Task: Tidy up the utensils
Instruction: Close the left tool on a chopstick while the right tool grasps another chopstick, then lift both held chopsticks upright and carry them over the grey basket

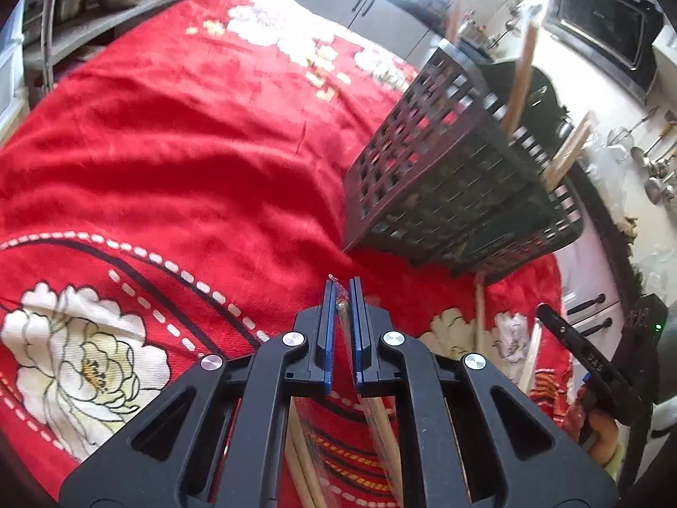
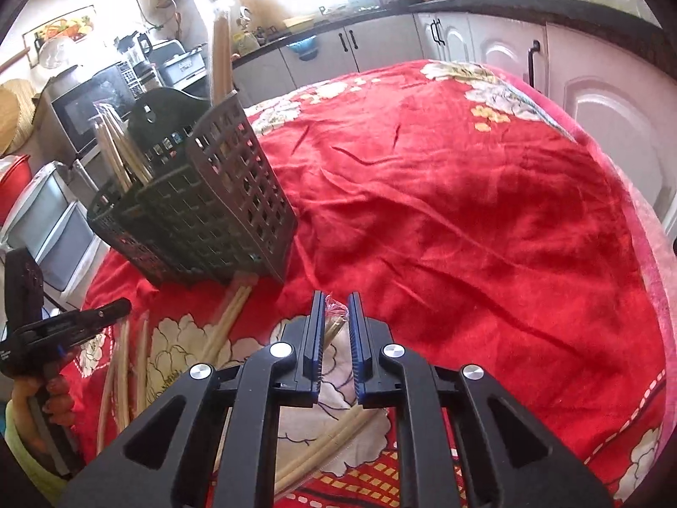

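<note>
Both grippers hold wrapped chopsticks above a table draped in a red floral blanket (image 2: 486, 220), with the dark slotted utensil basket (image 2: 211, 207) standing ahead. The left gripper (image 1: 343, 296) has its jaws drawn narrow on a wrapped chopstick pair (image 1: 345, 317), whose long axis runs back under the claw toward the near edge. The right gripper (image 2: 336, 309) pinches a second wrapped pair (image 2: 334, 326) in the same way, though glare on the wrapper makes the exact grip hard to read.

From the left claw the basket (image 1: 457, 194) lies ahead and to the right; from the right claw it lies ahead and to the left, at a similar remove. Chopsticks (image 2: 122, 152) already stand upright in its far compartments. More loose chopsticks (image 2: 228, 321) lie on the blanket just in front of the basket.
</note>
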Motion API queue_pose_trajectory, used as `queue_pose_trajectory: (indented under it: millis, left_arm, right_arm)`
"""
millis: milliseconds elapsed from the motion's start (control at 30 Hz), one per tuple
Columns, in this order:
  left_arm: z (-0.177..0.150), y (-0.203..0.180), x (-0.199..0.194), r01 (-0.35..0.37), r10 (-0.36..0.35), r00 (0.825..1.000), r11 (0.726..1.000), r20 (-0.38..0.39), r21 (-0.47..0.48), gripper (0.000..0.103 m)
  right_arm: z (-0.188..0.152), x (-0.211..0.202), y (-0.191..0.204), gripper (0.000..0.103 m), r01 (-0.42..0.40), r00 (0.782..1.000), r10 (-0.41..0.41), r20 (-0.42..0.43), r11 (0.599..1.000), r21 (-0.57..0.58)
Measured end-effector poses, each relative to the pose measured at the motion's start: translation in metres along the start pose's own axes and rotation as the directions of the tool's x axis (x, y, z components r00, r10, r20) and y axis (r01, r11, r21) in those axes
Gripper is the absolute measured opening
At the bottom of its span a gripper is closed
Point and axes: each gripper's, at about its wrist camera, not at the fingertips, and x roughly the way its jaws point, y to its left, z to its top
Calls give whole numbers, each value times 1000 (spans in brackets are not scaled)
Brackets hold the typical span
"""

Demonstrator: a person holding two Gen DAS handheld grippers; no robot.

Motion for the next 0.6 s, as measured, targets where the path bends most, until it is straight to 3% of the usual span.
queue_pose_trajectory:
  millis: [267, 600]
  left_arm:
    - [12, -21, -42, 50, -55, 993, 997, 103, 57, 3]
    - [16, -50, -69, 98, -116, 980, 988, 160, 116, 3]
  right_arm:
    - [9, -28, 21, 8, -76, 994, 79, 73, 996, -38]
    - [22, -74, 61, 5, -174, 965, 195, 174, 976, -129]
